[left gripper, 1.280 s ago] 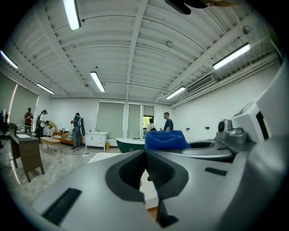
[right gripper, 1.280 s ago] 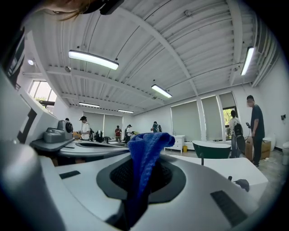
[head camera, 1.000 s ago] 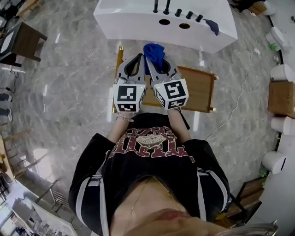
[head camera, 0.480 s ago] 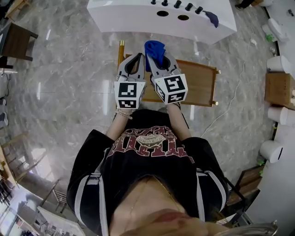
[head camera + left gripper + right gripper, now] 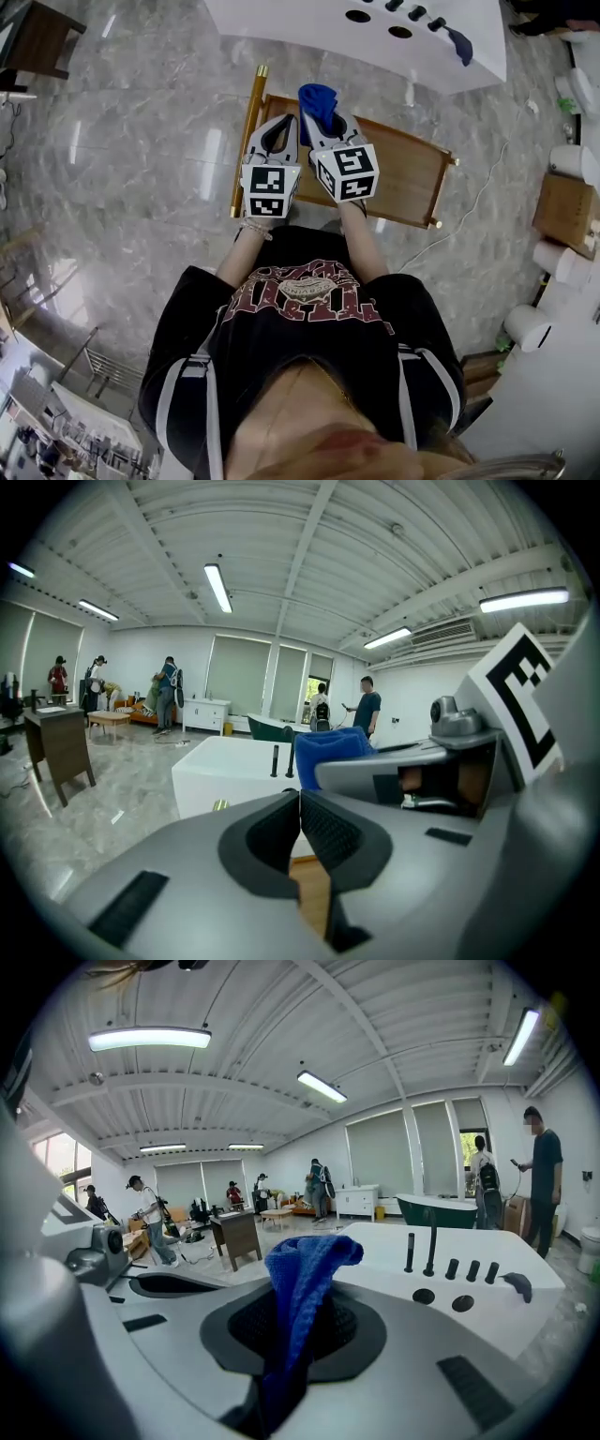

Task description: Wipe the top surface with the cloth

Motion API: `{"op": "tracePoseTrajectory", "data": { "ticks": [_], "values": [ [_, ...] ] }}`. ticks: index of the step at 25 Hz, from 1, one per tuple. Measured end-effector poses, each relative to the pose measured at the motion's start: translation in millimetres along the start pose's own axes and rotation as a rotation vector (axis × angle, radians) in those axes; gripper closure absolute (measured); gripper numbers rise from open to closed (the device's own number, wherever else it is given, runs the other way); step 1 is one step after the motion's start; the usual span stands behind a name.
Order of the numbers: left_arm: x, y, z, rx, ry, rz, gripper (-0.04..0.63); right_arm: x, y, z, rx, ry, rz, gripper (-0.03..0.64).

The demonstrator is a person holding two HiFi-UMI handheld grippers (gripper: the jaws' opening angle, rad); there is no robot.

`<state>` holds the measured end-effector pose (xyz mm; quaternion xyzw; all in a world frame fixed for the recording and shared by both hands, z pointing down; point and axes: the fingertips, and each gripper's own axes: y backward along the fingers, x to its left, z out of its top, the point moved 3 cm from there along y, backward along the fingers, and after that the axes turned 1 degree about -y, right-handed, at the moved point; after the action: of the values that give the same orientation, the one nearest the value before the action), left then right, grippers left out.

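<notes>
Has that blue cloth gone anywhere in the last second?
No, not noticeably. The blue cloth, pinched in the right gripper, stays over the far-left corner of the wooden table; only the camera shifted.

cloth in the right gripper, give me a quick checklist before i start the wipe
1. Cloth gripped: blue cloth is pinched between the right gripper's jaws, a bunch sticking out: ok.
2. Left gripper spare: jaws together, nothing between: ok.
3. Cloth on a surface: it hangs free over the wooden table, touching nothing: not ok.
4. Table top free: visible part bare, rest hidden under the grippers: cannot tell.
5. Which top is meant, table or white counter: cannot tell.
</notes>
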<state>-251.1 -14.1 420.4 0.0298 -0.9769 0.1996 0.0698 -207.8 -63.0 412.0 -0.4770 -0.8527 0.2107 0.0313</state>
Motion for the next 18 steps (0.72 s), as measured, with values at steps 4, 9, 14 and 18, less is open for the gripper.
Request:
{"op": "tracePoseTrajectory", "data": {
  "ticks": [4, 9, 14, 18],
  "values": [
    [6, -9, -34, 0.077, 0.026, 0.040, 0.546, -5, -18, -29, 0.068, -0.011, 0.038, 0.561],
    [20, -22, -67, 0.146, 0.057, 0.082, 0.545, -12, -47, -58, 0.124, -0.031, 0.072, 0.561],
    [28, -32, -106, 0.225, 0.090, 0.111, 0.545, -14, -83, -91, 0.201, -0.050, 0.103, 0.561],
    [29, -32, -141, 0.310, 0.123, 0.121, 0.545, -10, -111, -117, 0.270, -0.071, 0.134, 0.561]
  ]
}}
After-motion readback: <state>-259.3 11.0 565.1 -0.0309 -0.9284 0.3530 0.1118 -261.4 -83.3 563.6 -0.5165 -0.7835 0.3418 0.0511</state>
